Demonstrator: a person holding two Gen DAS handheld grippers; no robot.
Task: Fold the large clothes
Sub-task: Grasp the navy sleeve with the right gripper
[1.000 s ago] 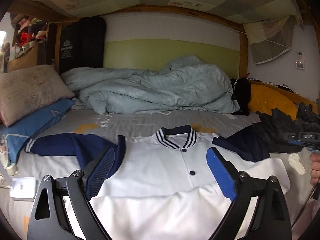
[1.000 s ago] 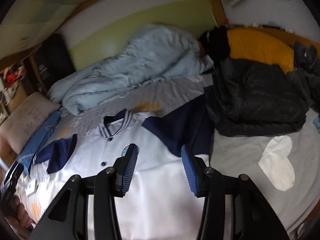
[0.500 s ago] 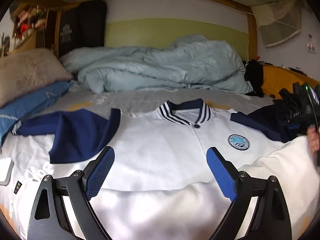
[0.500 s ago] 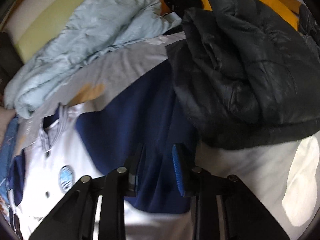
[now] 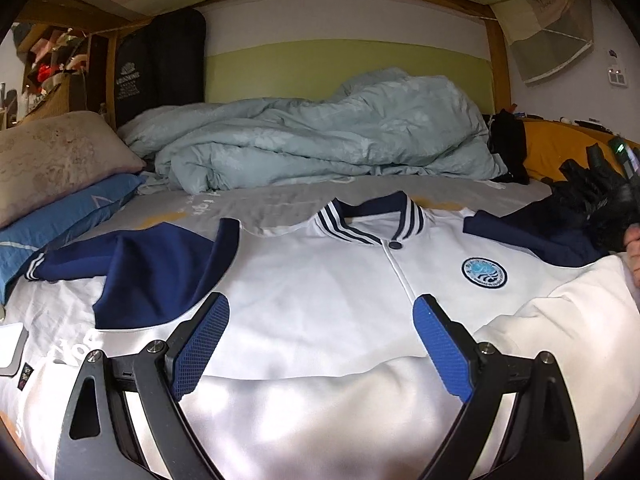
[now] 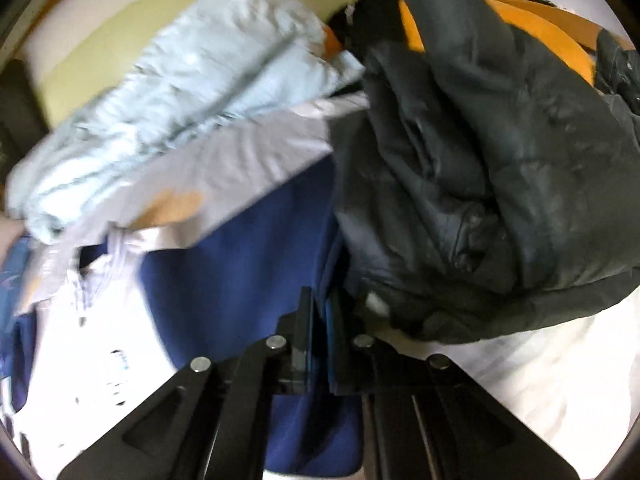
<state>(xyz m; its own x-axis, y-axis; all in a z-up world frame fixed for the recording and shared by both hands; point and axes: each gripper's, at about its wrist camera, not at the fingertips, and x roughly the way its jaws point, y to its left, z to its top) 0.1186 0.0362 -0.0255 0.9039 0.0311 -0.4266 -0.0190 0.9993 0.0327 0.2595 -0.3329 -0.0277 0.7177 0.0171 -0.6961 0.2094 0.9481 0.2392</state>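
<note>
A white varsity jacket (image 5: 312, 264) with navy sleeves and a striped collar lies front-up on the bed. My left gripper (image 5: 320, 304) hovers open over its white chest, and nothing is between the blue pads. The jacket's left navy sleeve (image 5: 152, 272) is spread toward the pillows. In the right wrist view my right gripper (image 6: 320, 300) is shut on the edge of the other navy sleeve (image 6: 240, 272), right beside a black padded coat (image 6: 460, 180). A hand (image 5: 632, 248) shows at the right edge of the left wrist view.
A crumpled light blue duvet (image 5: 320, 136) fills the back of the bed. A beige pillow (image 5: 52, 160) on a blue pillow (image 5: 60, 216) lies at the left. The black coat and an orange cushion (image 6: 560, 36) crowd the right side. A white box (image 5: 10, 348) sits at the left edge.
The left gripper came down closer over the jacket, still open. The right gripper moved across to the navy sleeve beside the black coat and its jaws closed on the fabric.
</note>
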